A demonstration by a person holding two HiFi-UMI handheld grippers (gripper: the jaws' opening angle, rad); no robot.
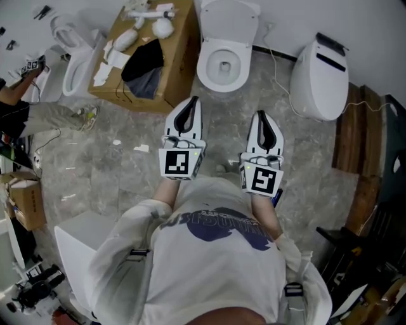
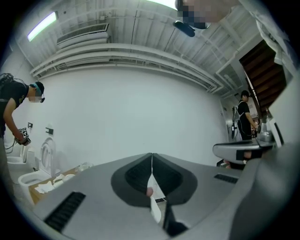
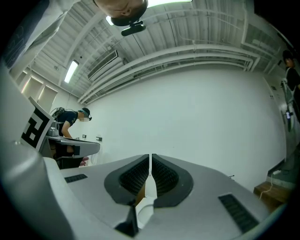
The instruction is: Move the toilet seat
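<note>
In the head view a white toilet [image 1: 223, 56] stands against the far wall. Its seat ring [image 1: 205, 66] lies down on the bowl and its lid [image 1: 228, 19] leans back. Both grippers are held level side by side in front of it, well short of the bowl and touching nothing. My left gripper [image 1: 190, 101] [image 2: 151, 157] is shut with nothing between its jaws. My right gripper [image 1: 260, 115] [image 3: 150, 157] is also shut and empty. Both gripper views look over the toilet at the bare white wall.
A cardboard box [image 1: 171, 63] with white parts and a dark cloth stands left of the toilet. Another toilet [image 1: 75, 66] [image 2: 29, 177] is further left, beside a second person [image 1: 25, 108] [image 2: 14, 101]. A separate white toilet unit [image 1: 320, 79] lies at the right, next to wooden boards [image 1: 358, 152].
</note>
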